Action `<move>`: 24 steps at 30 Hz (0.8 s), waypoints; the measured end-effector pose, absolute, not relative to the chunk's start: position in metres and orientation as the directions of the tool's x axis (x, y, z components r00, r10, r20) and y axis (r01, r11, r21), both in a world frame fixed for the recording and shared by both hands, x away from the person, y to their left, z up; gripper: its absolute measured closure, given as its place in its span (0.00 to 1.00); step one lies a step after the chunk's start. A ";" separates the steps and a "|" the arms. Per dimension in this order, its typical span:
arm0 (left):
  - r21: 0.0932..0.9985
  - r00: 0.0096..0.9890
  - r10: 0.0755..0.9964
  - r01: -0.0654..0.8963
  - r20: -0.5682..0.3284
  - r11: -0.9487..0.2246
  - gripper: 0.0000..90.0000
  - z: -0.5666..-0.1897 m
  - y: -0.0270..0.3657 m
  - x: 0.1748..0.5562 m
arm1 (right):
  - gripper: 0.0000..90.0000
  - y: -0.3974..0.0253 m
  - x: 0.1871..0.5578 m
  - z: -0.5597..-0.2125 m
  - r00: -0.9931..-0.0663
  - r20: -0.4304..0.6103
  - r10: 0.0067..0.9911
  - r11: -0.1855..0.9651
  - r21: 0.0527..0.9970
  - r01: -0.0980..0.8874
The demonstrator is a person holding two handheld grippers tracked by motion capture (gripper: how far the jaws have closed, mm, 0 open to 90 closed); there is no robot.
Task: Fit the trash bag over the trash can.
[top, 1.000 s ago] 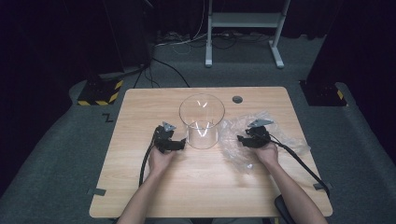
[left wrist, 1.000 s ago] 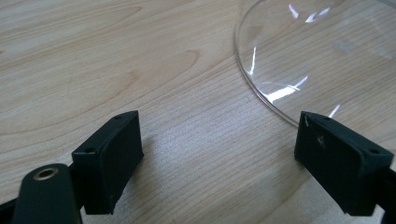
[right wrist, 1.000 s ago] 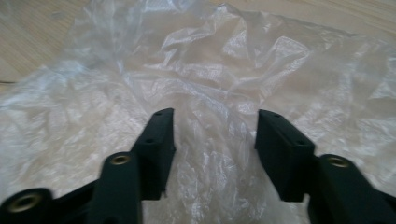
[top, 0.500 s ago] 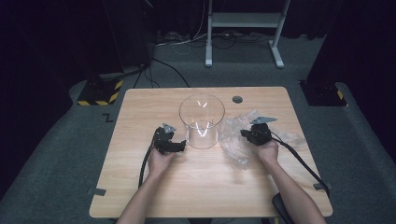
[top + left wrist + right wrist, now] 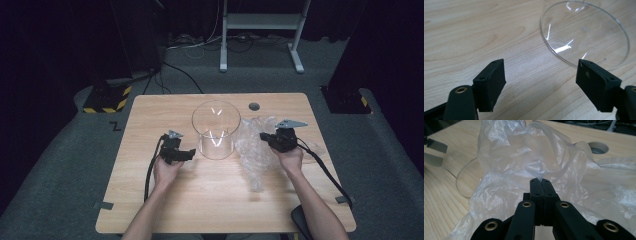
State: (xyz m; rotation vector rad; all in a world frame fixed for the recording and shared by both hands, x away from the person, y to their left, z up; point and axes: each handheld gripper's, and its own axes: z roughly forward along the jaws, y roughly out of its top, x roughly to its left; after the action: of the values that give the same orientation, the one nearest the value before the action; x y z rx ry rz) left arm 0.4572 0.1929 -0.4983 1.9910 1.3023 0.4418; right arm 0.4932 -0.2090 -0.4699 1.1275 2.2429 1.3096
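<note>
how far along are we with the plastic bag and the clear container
Early. Done: the right gripper is pinched on the plastic bag. In hand: bag lies crumpled beside the clear container. Left: the left gripper is open, near the container, holding nothing; the container looks empty.

Light wooden table (image 5: 150, 200) with fine brown grain. Clear, colourless glass container (image 5: 216, 129) in the middle, white glints on its wall. Crinkled see-through plastic bag (image 5: 252, 150) to the right, milky white at the folds. Black left gripper (image 5: 191, 153) and black right gripper (image 5: 263, 136), brass-coloured rivets, black cables. Yellow-and-black striped block (image 5: 106, 98) on grey floor (image 5: 60, 165), far left.
</note>
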 end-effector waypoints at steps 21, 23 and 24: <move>0.799 0.458 0.880 0.573 -0.125 -0.185 0.32 -0.467 0.206 0.450 | 1.00 -0.213 0.479 -0.431 -0.682 0.098 0.725 0.255 0.882 0.397; 0.806 0.460 0.878 0.566 -0.134 -0.174 0.32 -0.461 0.207 0.450 | 1.00 -0.215 0.477 -0.427 -0.680 0.097 0.727 0.254 0.882 0.396; 0.809 0.461 0.878 0.562 -0.132 -0.173 0.32 -0.459 0.208 0.450 | 1.00 -0.216 0.477 -0.426 -0.681 0.098 0.726 0.252 0.883 0.395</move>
State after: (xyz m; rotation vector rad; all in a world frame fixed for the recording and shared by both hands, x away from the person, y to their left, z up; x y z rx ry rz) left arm 0.4496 0.2077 -0.4591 1.8594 1.2130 0.4677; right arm 0.4767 -0.2159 -0.4263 1.0315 2.1989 1.4011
